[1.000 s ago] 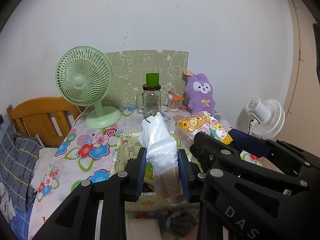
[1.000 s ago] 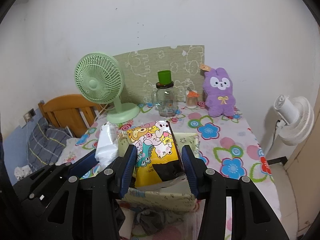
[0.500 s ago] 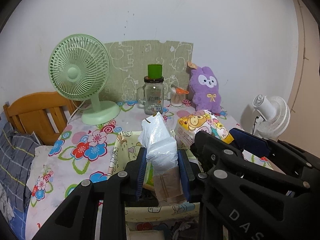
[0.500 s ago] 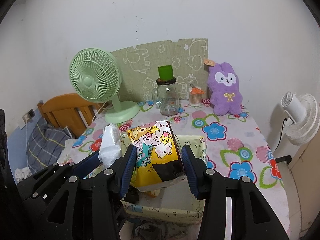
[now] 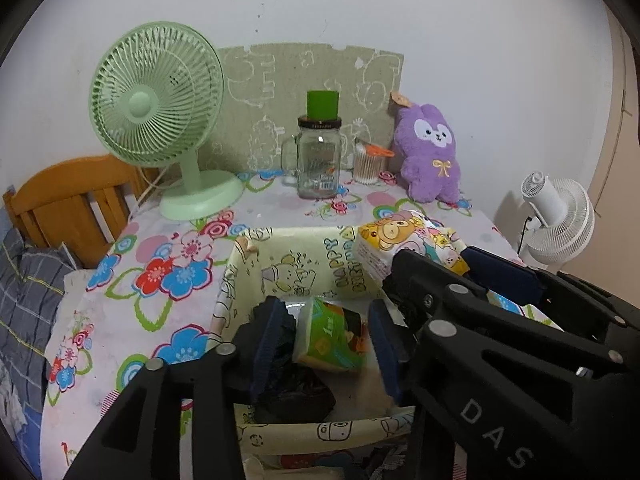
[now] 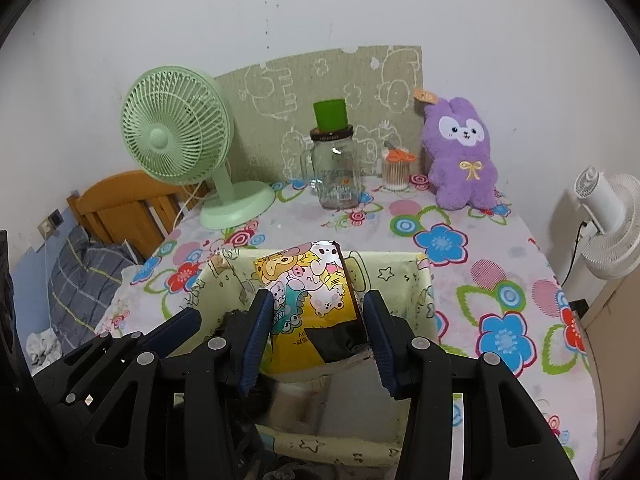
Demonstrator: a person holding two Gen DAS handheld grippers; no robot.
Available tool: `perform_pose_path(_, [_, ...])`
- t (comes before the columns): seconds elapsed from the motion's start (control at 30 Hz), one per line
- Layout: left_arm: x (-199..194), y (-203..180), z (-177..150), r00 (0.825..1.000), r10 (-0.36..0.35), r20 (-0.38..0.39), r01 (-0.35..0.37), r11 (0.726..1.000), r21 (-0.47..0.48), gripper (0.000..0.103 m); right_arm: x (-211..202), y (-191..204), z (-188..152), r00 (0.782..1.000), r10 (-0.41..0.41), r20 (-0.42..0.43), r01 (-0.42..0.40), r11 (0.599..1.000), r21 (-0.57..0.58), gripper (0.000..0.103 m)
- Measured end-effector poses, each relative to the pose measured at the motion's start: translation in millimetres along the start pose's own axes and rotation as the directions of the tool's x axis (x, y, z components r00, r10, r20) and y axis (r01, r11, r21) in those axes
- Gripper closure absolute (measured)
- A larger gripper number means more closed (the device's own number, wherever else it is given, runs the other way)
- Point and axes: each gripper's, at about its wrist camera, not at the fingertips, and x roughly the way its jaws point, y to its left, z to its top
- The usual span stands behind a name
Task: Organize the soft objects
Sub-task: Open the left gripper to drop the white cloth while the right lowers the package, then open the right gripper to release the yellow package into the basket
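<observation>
Right gripper [image 6: 318, 340] around glossy cartoon-printed pack [image 6: 310, 296]

Right gripper [image 6: 320, 332] clamps cartoon-print tissue pack [image 6: 310, 300] over pale-yellow fabric bin [image 6: 420, 300] on floral tablecloth [image 6: 500, 280].

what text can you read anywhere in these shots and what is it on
"DAS": white letters on the black right gripper, seen in the left wrist view.
"HAPPY": printed on the inner fabric wall of the storage box; the word under it is partly hidden.
Cartoon tissue pack: small print on its yellow part, too small to read.
Green pack in the box: lettering blurred, unreadable.
Glass jar: label too small to read.
</observation>
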Motion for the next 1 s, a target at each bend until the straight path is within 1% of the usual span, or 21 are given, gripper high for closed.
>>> perform_pose_path(0.03, [1,0,0,1.0,-0.001,0.0,0.001,1.0,0.0,0.048,2,0,0,1.0,-0.001,-0.003,0.001,1.0,0.001,0.053])
perform_pose_path(0.07, [2,0,-1,1.0,-0.003,0.0,0.003,1.0,0.001,0.042,5,0,-1,1.0,-0.003,-0.007,0.003,1.0,0.002,0.053])
perform_pose_path(0.1, [2,0,-1,1.0,-0.005,0.002,0.005,1.0,0.002,0.038,7,0,-1,1.0,-0.003,-0.011,0.003,1.0,0.003,0.053])
perform_pose_path(0.17, [4,0,-1,1.0,-0.003,0.003,0.003,1.0,0.002,0.037,11,0,-2,1.0,-0.006,-0.018,0.006,1.0,0.005,0.053])
perform_pose_path(0.27, [9,0,-1,1.0,-0.005,-0.008,0.005,1.0,0.003,0.033,17,0,-3,0.999,-0.02,-0.028,0.02,1.0,0.005,0.052])
perform_pose_path(0.5, [18,2,-2,0.999,-0.011,-0.03,0.011,1.0,-0.001,0.027,29,0,-3,0.998,-0.045,-0.045,0.045,0.999,-0.006,0.049])
perform_pose_path(0.57, [21,2,-2,0.999,-0.019,-0.037,0.019,1.0,-0.002,0.024,33,-1,-4,0.997,-0.05,-0.053,0.05,0.999,-0.009,0.046])
perform_pose_path(0.6, [22,2,-3,0.999,-0.018,-0.039,0.018,1.0,-0.001,0.023,34,-1,-4,0.997,-0.051,-0.055,0.051,0.999,-0.009,0.043])
perform_pose_path(0.63, [23,2,-3,0.999,-0.018,-0.04,0.018,1.0,0.0,0.023,35,-1,-4,0.997,-0.056,-0.057,0.056,0.998,-0.009,0.034])
perform_pose_path(0.7, [24,3,-2,0.999,-0.021,-0.044,0.021,1.0,-0.004,0.021,35,-1,-4,0.996,-0.073,-0.05,0.072,0.997,-0.015,0.026])
perform_pose_path(1.0, [20,0,-2,0.999,-0.018,-0.041,0.018,1.0,0.004,0.017,31,-3,-4,0.996,-0.076,-0.053,0.075,0.997,-0.01,0.026])
